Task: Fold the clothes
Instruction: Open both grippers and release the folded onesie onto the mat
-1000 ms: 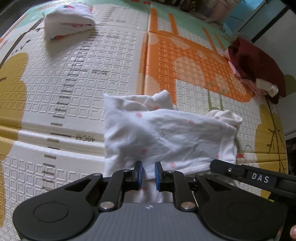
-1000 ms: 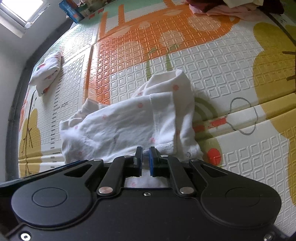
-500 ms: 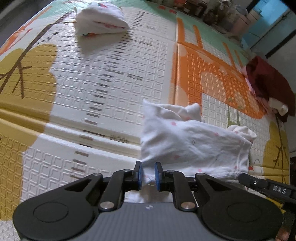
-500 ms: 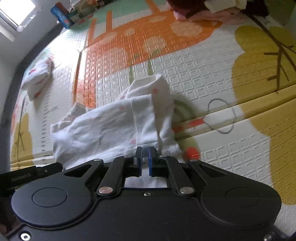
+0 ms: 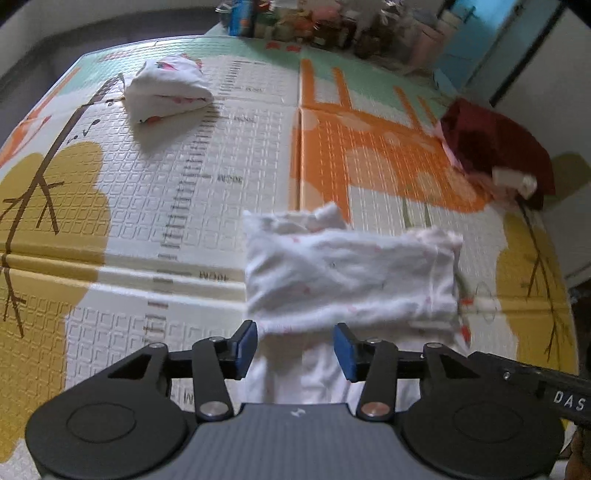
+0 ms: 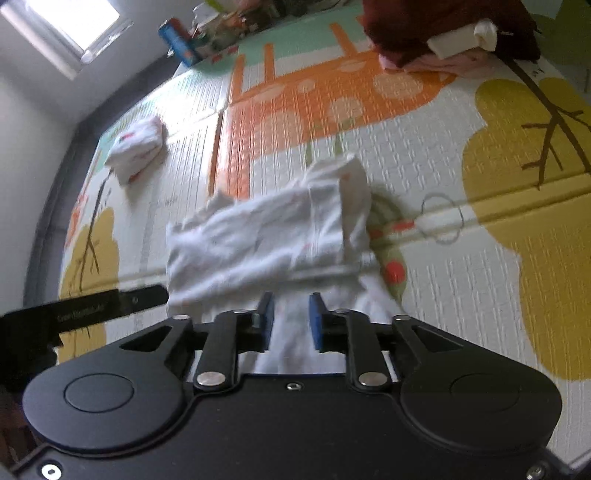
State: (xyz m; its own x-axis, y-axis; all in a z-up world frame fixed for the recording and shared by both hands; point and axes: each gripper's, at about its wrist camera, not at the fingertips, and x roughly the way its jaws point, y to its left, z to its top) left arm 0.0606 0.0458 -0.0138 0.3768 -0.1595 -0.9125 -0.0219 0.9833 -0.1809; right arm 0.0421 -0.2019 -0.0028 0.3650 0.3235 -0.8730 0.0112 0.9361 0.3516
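Opening off the cloth, both the left gripper (image 5: 294, 346) and right gripper (image 6: 290, 320) release the white garment (image 5: 347, 273), lying folded just ahead; one folded bundle (image 5: 168, 88) sits beyond, a dark pile (image 5: 495, 144) apparently remains.

You had bare mat (image 5: 221, 155) left of the garment (image 5: 347, 273); a folded bundle (image 5: 166, 90) sat far left, a dark red pile (image 5: 495, 144) blocked the far right.

My views are dim, fisheye-bent at edges; daylight from the window (image 6: 62, 35) glares, motion blur smears the white garment (image 5: 347, 273) below it.
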